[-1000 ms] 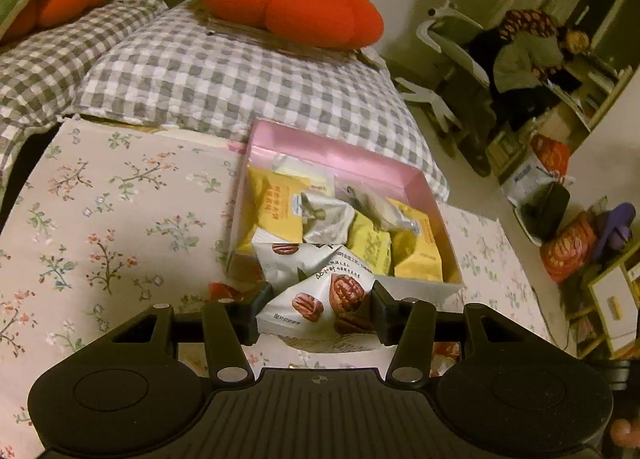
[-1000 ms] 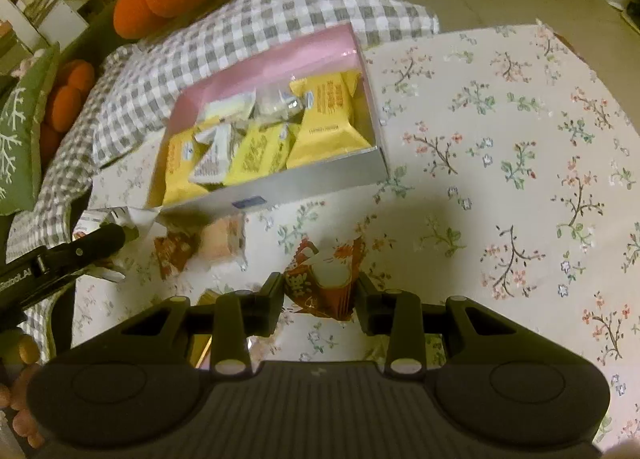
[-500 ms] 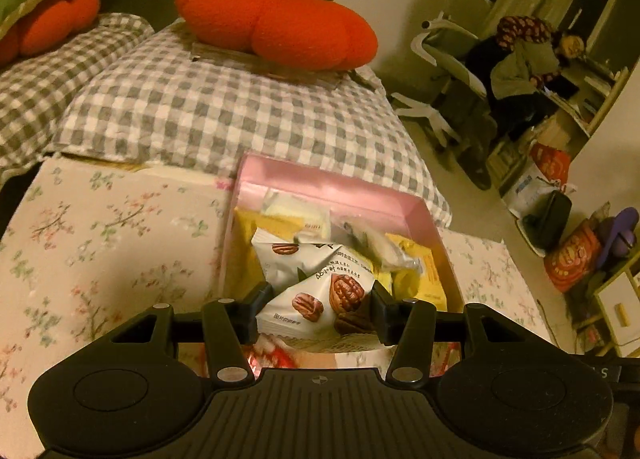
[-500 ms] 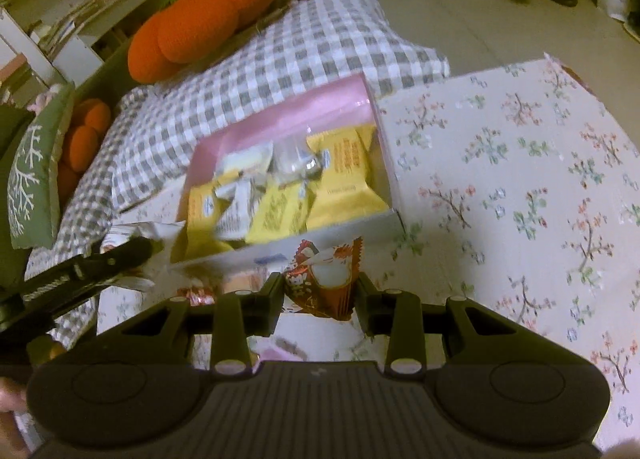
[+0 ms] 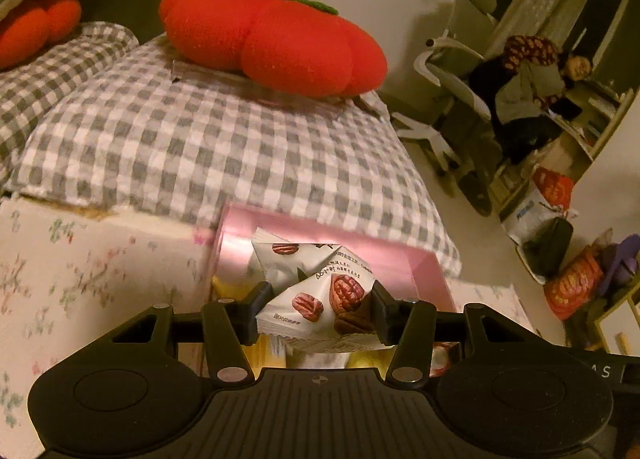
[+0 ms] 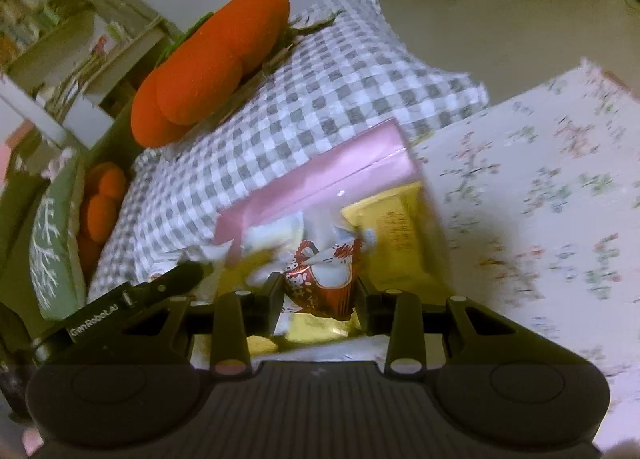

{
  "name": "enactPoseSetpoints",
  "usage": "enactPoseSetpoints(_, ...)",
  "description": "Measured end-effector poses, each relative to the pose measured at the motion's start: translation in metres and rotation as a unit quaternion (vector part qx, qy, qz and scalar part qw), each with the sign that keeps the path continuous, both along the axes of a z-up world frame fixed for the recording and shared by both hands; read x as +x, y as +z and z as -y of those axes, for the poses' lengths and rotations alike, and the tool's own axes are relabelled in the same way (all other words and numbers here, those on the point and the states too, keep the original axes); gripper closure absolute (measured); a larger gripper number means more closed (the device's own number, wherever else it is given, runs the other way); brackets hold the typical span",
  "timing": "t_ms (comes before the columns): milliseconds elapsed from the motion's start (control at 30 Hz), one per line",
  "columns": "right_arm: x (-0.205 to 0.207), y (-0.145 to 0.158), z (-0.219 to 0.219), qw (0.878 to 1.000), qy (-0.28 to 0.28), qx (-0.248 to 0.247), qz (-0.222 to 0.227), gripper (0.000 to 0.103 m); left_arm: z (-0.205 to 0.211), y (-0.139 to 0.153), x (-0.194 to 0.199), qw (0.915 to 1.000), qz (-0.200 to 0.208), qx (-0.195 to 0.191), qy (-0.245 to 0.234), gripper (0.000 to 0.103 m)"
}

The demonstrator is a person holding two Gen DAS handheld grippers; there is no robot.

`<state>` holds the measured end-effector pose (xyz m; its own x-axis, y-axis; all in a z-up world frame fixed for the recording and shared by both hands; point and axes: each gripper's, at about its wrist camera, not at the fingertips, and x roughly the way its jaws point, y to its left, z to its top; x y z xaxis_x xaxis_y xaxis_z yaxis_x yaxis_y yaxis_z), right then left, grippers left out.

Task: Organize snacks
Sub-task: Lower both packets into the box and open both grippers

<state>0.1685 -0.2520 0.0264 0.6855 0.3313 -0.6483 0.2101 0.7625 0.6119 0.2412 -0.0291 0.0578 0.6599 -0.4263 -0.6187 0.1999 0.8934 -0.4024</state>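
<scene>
Both grippers carried forward over pink open-topped cardboard box (image 5: 424,263). Left gripper (image 5: 318,309) clamped on white crinkly pecan-print packet (image 5: 316,299); right gripper (image 6: 318,295) clamped on red-and-white foil snack packet (image 6: 324,283). Risk: simultaneous release, packets colliding, sliding off heaped yellow packets (image 6: 392,235) over rim.

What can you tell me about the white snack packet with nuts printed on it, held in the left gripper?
The white snack packet is a glossy, puffy pillow pack with a crimped edge, printed with brown pecan halves and small dark text. The left gripper is shut on it from both sides, holding it tilted above the pink box, apart from a similar packet behind it.
</scene>
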Motion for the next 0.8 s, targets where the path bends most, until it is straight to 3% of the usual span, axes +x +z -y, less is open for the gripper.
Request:
enactPoseSetpoints(200,0.026,-0.005,-0.011,1.0,-0.02,0.015,0.013,0.069,0.004,-0.013,0.019,1.0,-0.005,0.005,0.005,0.054)
enactPoseSetpoints(300,0.032,-0.009,-0.013,0.999,-0.032,0.033,0.024,0.068,0.007,-0.017,0.026,0.9997,0.012,0.012,0.016,0.053)
enactPoseSetpoints(367,0.033,-0.01,-0.015,0.998,-0.04,0.036,0.032,0.063,0.007,-0.018,0.028,0.9993,0.017,0.024,0.023,0.051)
enactPoseSetpoints(433,0.033,-0.008,-0.014,0.998,-0.042,0.032,0.034,0.051,0.003,-0.013,0.025,0.9994,0.029,0.014,0.015,0.04)
enactPoseSetpoints(467,0.033,-0.007,-0.013,0.998,-0.04,0.026,0.034,0.05,0.001,-0.009,0.023,0.999,0.039,0.015,0.015,0.031)
enactPoseSetpoints(500,0.032,-0.005,-0.011,0.998,-0.042,0.02,0.033,0.049,0.0,-0.005,0.021,0.9985,0.047,0.022,0.017,0.029)
enactPoseSetpoints(667,0.026,0.001,-0.001,0.997,-0.056,0.049,0.034,0.048,-0.011,0.004,0.018,0.9993,0.033,-0.002,0.019,0.029)
enactPoseSetpoints(800,0.02,0.017,-0.013,0.998,-0.035,0.011,0.043,0.041,-0.014,0.015,0.006,0.9992,0.03,0.02,0.017,0.029)
